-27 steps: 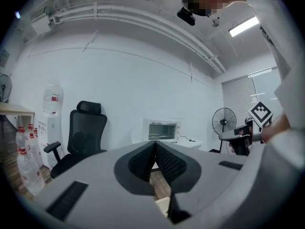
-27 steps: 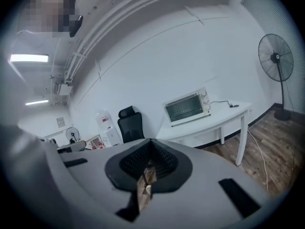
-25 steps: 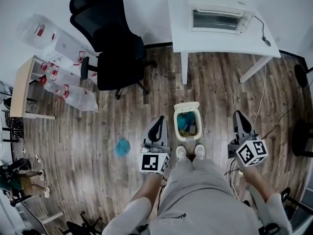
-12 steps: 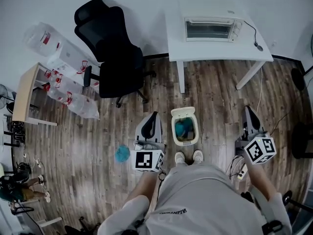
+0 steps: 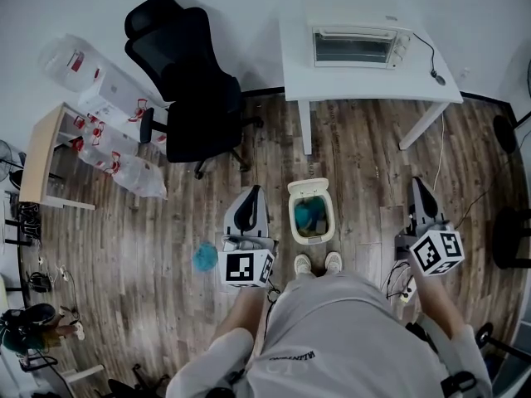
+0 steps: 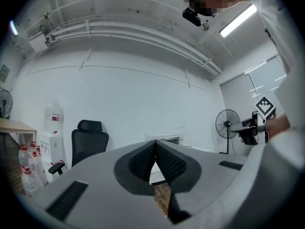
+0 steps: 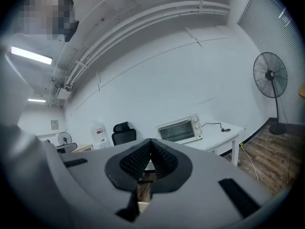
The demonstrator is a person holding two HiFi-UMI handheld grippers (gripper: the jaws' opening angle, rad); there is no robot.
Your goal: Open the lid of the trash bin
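Note:
In the head view a small white trash bin (image 5: pixel 291 220) stands on the wood floor just ahead of the person's white shoes (image 5: pixel 308 264). Its lid (image 5: pixel 309 187) is tipped up and back, and blue rubbish shows inside. My left gripper (image 5: pixel 252 191) hovers to the bin's left, jaws pressed together and empty. My right gripper (image 5: pixel 415 184) is held well off to the bin's right, also shut on nothing. In the left gripper view the left gripper (image 6: pixel 155 144) points at the far wall. The right gripper (image 7: pixel 150 142) in its own view does the same.
A black office chair (image 5: pixel 195 89) stands at the back left. A white table (image 5: pixel 365 81) with a toaster oven (image 5: pixel 358 46) is behind the bin. Water bottles (image 5: pixel 116 152) and a wooden side table (image 5: pixel 37 152) are at the left. A blue object (image 5: pixel 206 257) lies near the left gripper. A cable (image 5: pixel 440 168) trails at the right.
The head view has shifted a little. Both grippers sit slightly farther out from the bin than a second ago. The lid stays up, and both grippers stay shut.

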